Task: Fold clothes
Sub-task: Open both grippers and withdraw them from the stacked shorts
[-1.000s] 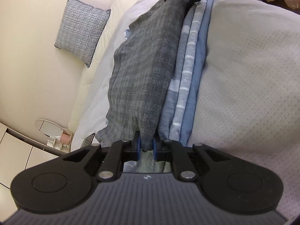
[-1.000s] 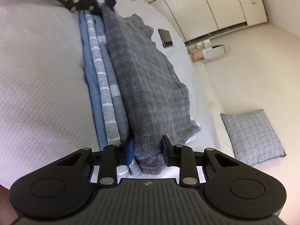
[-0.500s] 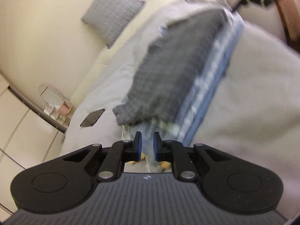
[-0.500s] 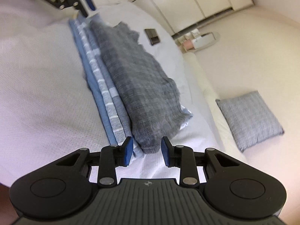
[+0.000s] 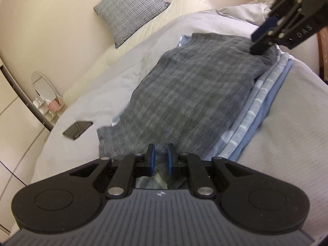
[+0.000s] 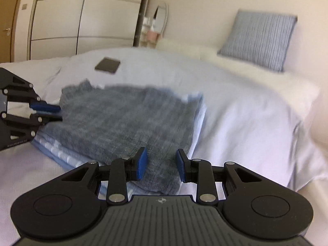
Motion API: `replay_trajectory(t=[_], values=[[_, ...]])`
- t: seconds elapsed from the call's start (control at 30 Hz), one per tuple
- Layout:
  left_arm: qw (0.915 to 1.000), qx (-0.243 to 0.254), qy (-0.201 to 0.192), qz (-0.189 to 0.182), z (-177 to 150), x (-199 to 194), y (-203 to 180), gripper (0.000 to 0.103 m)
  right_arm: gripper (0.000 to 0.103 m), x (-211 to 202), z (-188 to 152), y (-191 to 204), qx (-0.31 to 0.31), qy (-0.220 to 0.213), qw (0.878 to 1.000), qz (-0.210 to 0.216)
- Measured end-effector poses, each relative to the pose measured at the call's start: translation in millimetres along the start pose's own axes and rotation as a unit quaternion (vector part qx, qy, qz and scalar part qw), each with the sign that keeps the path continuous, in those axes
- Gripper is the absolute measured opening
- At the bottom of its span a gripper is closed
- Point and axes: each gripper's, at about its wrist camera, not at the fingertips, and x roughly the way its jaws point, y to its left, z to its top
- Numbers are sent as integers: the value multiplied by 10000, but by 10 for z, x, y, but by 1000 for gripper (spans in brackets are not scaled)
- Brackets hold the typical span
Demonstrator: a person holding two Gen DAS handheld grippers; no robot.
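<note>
Left-wrist view, left to right: pale wardrobe panels at the edge, then an oval mirror [image 5: 44, 87] standing against the wall with small pink and white items at its foot. A flat dark phone [image 5: 77, 129] lies on the smooth light-grey bed sheet [image 5: 114, 90]. Behind it, a cream pillow [image 5: 143, 30] with a square grey ribbed cushion [image 5: 131, 10] propped against the wall.

Centre: folded dark-grey sweater [image 5: 190, 98], coarse heathered knit, roughly rectangular. It lies on top of a stack of folded blue striped clothes [image 5: 260, 110], whose layered edges stick out on the right. The stack sits on the bed, at the seam between the sheet and a white waffle-textured blanket [image 5: 287, 153].

Left gripper [image 5: 160, 158]: blue pads nearly together, narrow gap, sweater edge right at the tips. I cannot tell whether they pinch fabric.

Right gripper [image 5: 264, 33], upper right of that view, tips on the far end of the sweater.

Right-wrist view is motion-blurred. Left gripper [image 6: 46, 112] at the left edge of the stack. Sweater [image 6: 127, 119] in the centre. Right gripper [image 6: 161, 163]: pads spread wide, straddling the near sweater edge, not squeezing it.
</note>
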Motion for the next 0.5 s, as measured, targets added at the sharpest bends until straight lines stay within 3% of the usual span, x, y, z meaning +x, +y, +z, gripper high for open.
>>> replay_trajectory(t=[0.13,0.3,0.37,0.43,0.5], values=[[9998,-192,62,-23,-19,8,39,10,30,2,-60,-44,222,27,9997,67],[9974,-708,133,-25,-24,-95,127,13,30,-143,-43,126,-58,-26,9999,-94],[9941,-1080,100,20,-32,-249,175,29,30,-181,-48,127,15,-13,9999,-129],[9888,-1487,79,14,-60,-418,203,37,33,-291,-43,79,343,-62,9993,-138],[9817,-1903,117,-8,-107,-556,194,50,42,-430,-75,62,705,-107,9974,-130]])
